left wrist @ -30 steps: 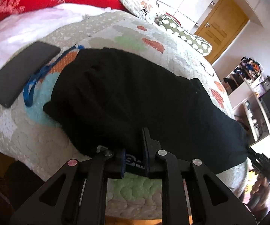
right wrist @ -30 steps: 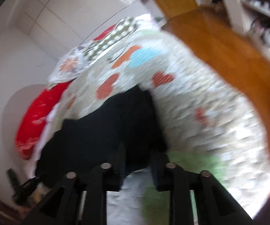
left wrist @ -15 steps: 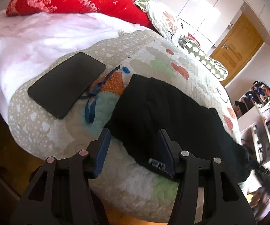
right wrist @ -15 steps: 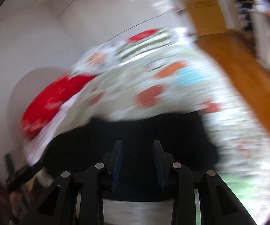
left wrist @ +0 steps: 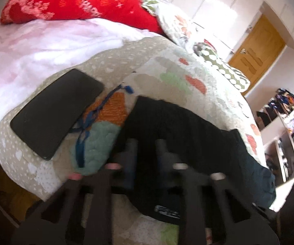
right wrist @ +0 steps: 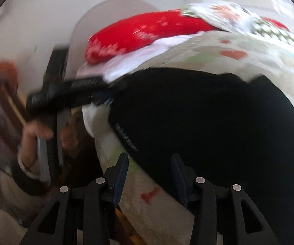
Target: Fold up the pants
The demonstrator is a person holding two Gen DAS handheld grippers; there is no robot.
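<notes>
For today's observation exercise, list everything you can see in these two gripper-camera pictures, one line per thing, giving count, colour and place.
pants: one, black, spread across the near part of the quilt
quilt: one, pale with orange, green and teal patches, covering the bed
phone: one, black, flat on the quilt left of the pants
lanyard: one, blue, between phone and pants
red pillow: one, red with white print, at the head of the bed
patterned pillows: at least two, white and green, beside the red pillow
white blanket: one, below the red pillow
door: one, wooden, far right
left gripper: black, shut, over the pants
right gripper: black, open, just been opening, nothing pinched
hand: one, holding the left gripper
</notes>
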